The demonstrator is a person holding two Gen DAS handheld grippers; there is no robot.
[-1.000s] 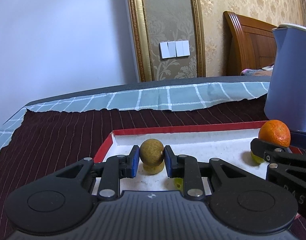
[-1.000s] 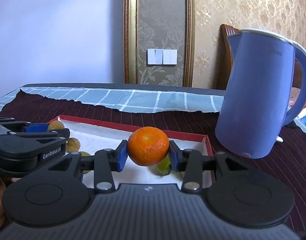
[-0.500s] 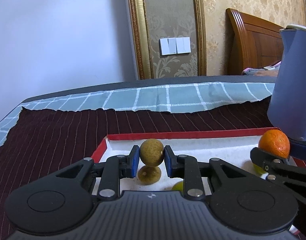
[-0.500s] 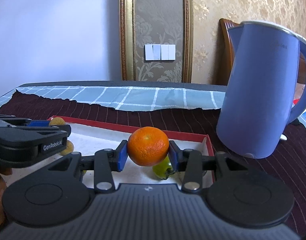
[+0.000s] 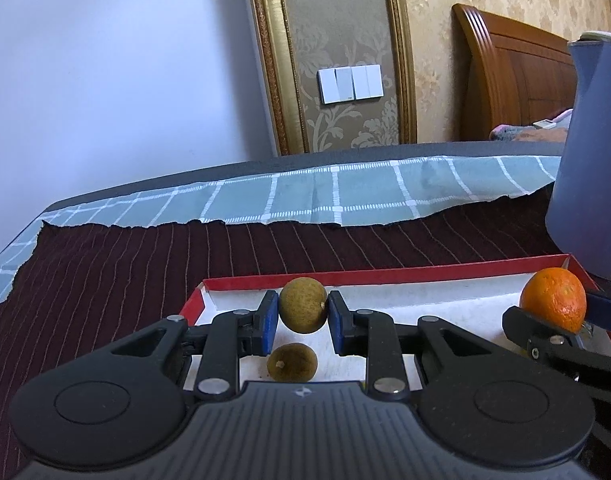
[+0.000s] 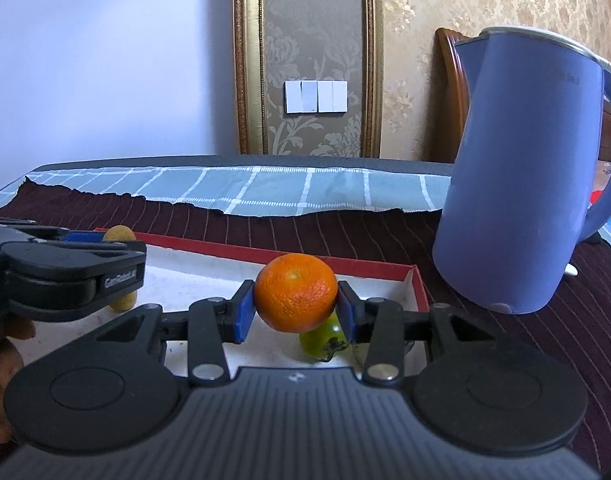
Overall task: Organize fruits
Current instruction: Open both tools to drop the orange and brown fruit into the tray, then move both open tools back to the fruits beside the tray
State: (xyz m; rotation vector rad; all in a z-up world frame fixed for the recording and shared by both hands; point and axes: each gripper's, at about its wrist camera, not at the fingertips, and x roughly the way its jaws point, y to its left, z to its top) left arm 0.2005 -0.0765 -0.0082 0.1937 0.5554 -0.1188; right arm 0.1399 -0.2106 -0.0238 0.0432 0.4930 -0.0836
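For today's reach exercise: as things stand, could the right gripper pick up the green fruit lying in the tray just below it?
Probably not yet. The right gripper is shut on the orange, so its jaws are occupied. The green fruit lies close beneath in the tray, with nothing else over it.

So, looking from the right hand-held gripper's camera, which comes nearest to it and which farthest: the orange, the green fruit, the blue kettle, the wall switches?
1. Round orange mandarin, clamped in the right hand-held gripper.
2. Small green fruit, just below and behind it in the tray.
3. Tall blue plastic kettle, farther off to the right.
4. White wall switch panel, on the far wall.
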